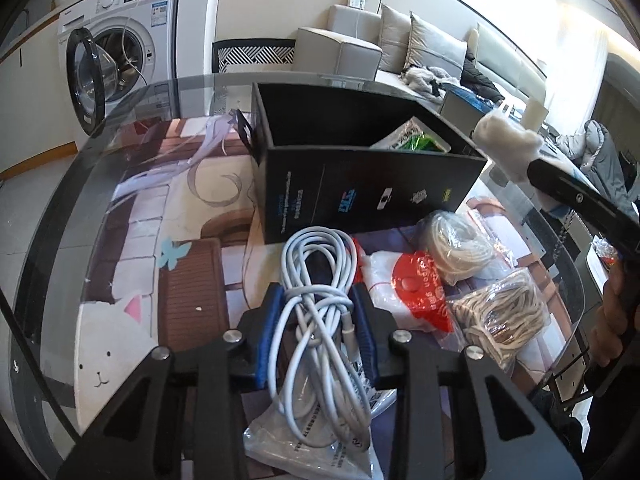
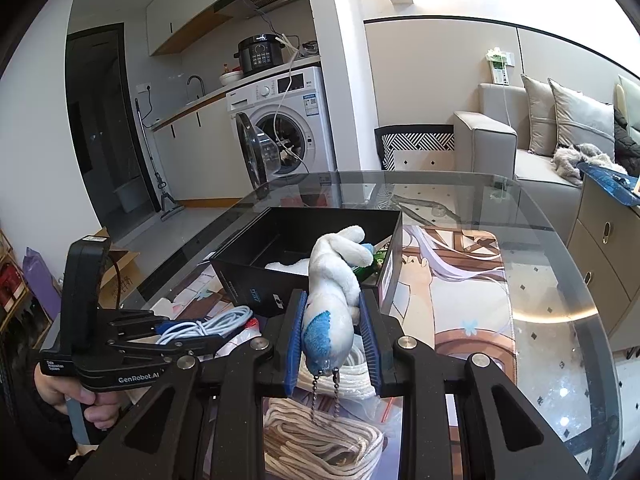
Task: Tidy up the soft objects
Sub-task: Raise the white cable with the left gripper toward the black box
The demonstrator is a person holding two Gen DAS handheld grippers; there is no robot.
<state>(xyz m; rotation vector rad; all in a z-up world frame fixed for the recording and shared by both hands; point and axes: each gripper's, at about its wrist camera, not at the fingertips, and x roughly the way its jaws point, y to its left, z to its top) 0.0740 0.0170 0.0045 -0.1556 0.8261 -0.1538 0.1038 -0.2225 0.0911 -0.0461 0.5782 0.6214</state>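
A glass table [image 2: 560,320] carries an open black box [image 1: 360,192] toward its far edge, a green packet inside. The left gripper [image 1: 320,320] is closed around a coiled white cable [image 1: 316,300] near the front edge, beside bagged rope bundles [image 1: 500,320]. The right gripper [image 2: 332,332] pinches a white-and-blue plush toy [image 2: 336,292] (bead chain dangling) just short of the box.

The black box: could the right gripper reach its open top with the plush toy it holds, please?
Probably yes: the right gripper holds the plush toy just short of the black box, whose top is open, with nothing between.
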